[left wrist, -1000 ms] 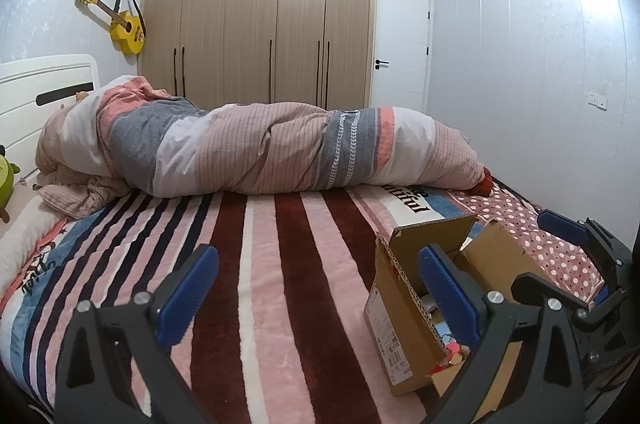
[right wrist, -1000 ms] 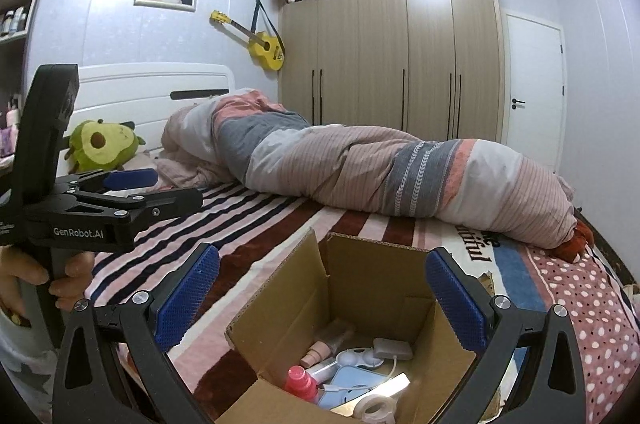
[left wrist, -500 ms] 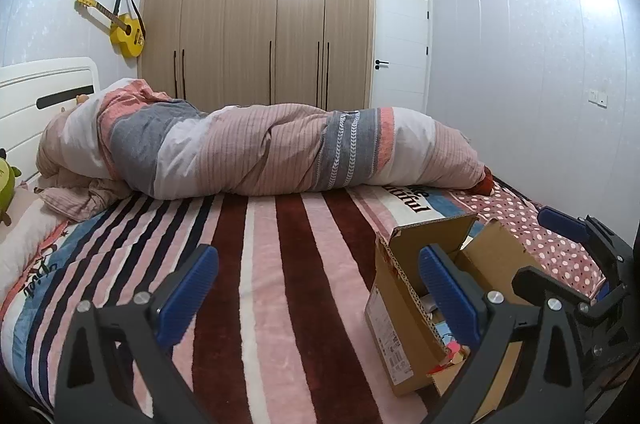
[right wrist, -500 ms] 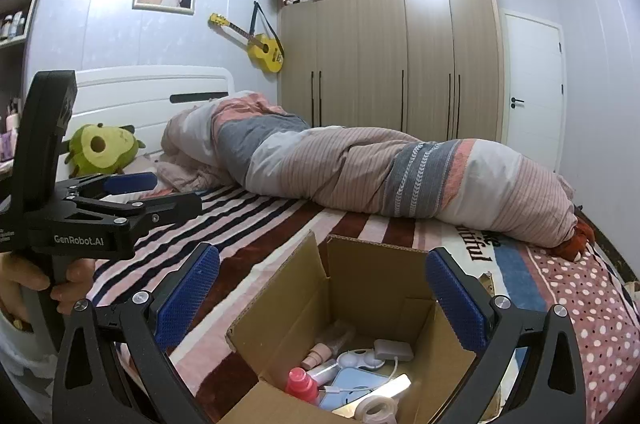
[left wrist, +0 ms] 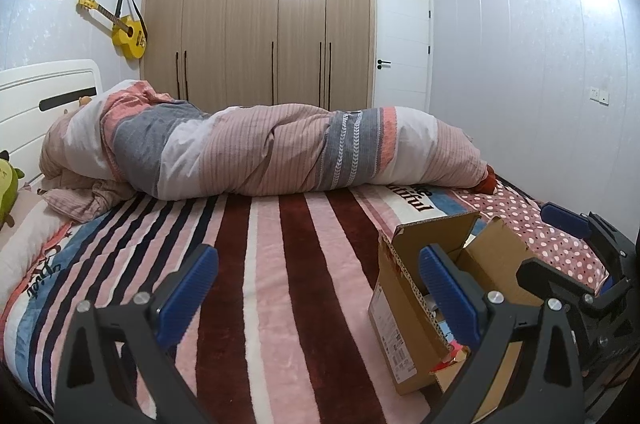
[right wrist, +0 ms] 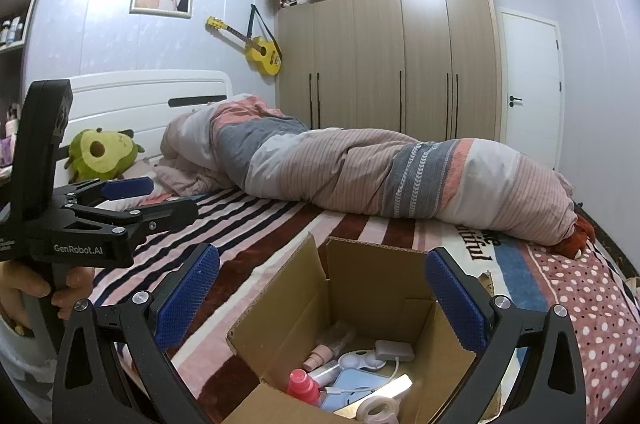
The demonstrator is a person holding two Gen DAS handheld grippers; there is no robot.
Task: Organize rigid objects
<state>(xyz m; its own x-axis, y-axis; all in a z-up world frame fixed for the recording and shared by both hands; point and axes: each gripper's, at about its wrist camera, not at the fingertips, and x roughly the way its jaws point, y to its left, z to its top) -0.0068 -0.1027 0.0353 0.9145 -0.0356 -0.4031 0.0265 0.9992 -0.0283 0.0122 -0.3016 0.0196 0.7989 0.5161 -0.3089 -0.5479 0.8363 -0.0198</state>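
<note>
An open cardboard box [right wrist: 372,288] stands on the striped bed; it also shows at the right of the left wrist view [left wrist: 404,308]. Inside lie a pink-capped bottle [right wrist: 303,389], a white charger with cable [right wrist: 394,351], a roll of tape [right wrist: 376,410] and other small items. My right gripper [right wrist: 322,300] is open and empty, held just above the box's opening. My left gripper [left wrist: 318,290] is open and empty above the blanket, left of the box. It shows from the side in the right wrist view [right wrist: 136,204].
A rolled striped duvet [left wrist: 280,152] lies across the far side of the bed. A green avocado plush [right wrist: 102,154] sits by the white headboard [right wrist: 132,100]. A wardrobe [left wrist: 272,24], a door [left wrist: 402,44] and a yellow ukulele [left wrist: 126,30] are on the far walls.
Both grippers have barely drifted and stay open. The box and its contents have not moved.
</note>
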